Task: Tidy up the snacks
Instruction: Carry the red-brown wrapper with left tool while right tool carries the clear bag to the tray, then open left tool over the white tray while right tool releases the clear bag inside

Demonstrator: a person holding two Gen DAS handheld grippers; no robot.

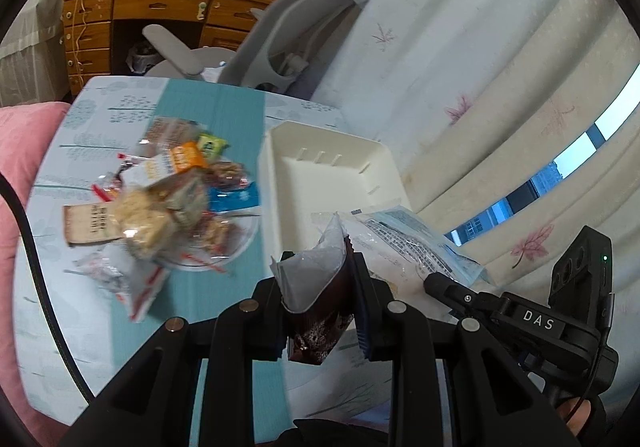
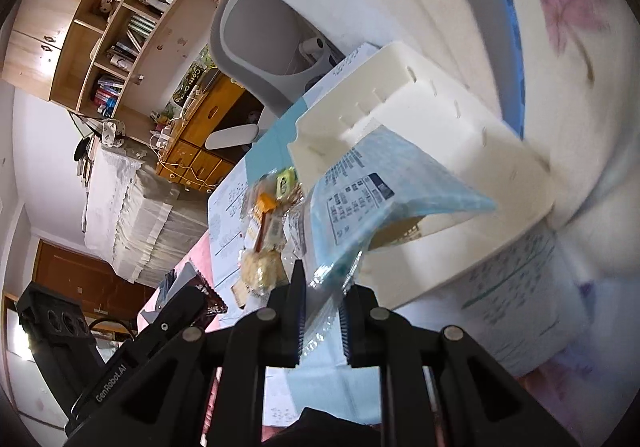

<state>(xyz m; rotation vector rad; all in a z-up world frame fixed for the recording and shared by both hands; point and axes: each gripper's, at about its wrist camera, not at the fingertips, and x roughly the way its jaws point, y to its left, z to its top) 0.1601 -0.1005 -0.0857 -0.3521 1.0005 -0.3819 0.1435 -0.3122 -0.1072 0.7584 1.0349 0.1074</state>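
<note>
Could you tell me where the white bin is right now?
In the left wrist view, the white bin sits on the table right of the snack pile, beside the curtain.

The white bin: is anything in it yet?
Empty: the bin shows a bare floor in the left view; both held packets hang outside it.

furniture: wooden desk, grey chair, bookshelf
window: leaf-print curtain, daylight behind

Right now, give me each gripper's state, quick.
Left gripper: shut on a dark brown snack packet.
Right gripper: shut on a light blue snack bag.
</note>
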